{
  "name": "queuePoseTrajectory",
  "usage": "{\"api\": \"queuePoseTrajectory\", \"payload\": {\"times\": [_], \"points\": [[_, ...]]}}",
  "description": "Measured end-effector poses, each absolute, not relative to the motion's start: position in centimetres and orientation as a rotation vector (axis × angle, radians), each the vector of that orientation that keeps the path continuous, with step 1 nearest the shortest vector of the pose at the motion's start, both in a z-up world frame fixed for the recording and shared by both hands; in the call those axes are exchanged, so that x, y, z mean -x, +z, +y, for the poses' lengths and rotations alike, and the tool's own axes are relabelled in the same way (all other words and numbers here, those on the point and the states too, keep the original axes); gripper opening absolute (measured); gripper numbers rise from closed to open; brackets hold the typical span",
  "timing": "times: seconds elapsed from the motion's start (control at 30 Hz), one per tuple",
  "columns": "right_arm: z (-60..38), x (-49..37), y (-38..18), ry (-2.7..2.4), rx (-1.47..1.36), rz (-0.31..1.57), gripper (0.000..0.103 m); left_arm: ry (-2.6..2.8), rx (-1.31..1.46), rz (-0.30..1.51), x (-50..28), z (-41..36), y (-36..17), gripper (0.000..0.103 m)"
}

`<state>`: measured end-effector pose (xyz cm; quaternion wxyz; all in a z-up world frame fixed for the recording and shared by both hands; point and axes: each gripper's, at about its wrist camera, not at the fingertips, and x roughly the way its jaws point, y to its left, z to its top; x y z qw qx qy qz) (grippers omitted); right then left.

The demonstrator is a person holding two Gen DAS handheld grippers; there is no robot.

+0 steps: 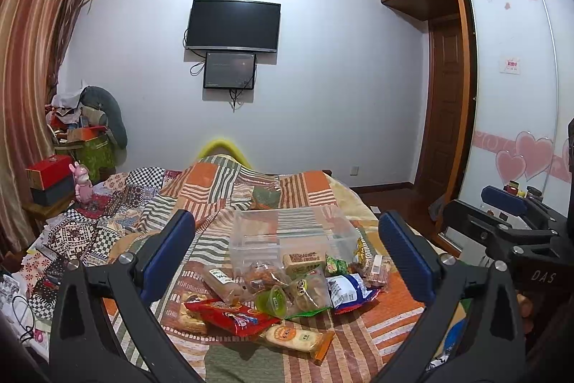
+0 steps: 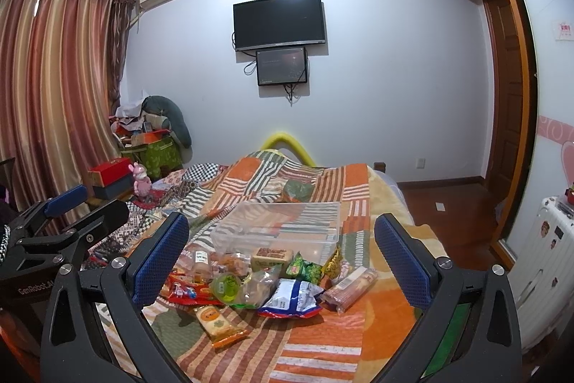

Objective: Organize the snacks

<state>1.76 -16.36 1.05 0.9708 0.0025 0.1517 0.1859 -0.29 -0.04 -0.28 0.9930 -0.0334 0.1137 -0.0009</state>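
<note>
Both tongs spread, empty: left tongs (image 1: 287, 253), right tongs (image 2: 281, 252). Snack pile (image 1: 283, 293) dead ahead, clear bin (image 1: 287, 232) just beyond; neither nearer.

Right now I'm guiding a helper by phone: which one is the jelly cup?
Find the clear plastic bin on the patchwork bed. Snacks are heaped just in front of it. The jelly cup lies mid-heap: the only small translucent green tub among flat wrappers.

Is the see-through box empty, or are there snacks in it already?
Empty. Through the clear box only the striped blanket shows, and the snacks all lie in a pile on the blanket in front of it.
</note>
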Motion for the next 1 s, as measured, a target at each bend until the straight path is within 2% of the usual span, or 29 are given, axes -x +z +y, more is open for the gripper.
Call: {"api": "queuePoseTrajectory", "payload": {"times": [1.0], "points": [[-16.31, -1.62, 1.69, 0.380, -0.013, 0.298, 0.103, -0.009, 0.071, 0.228, 0.35, -0.23, -0.27, 0.103]]}}
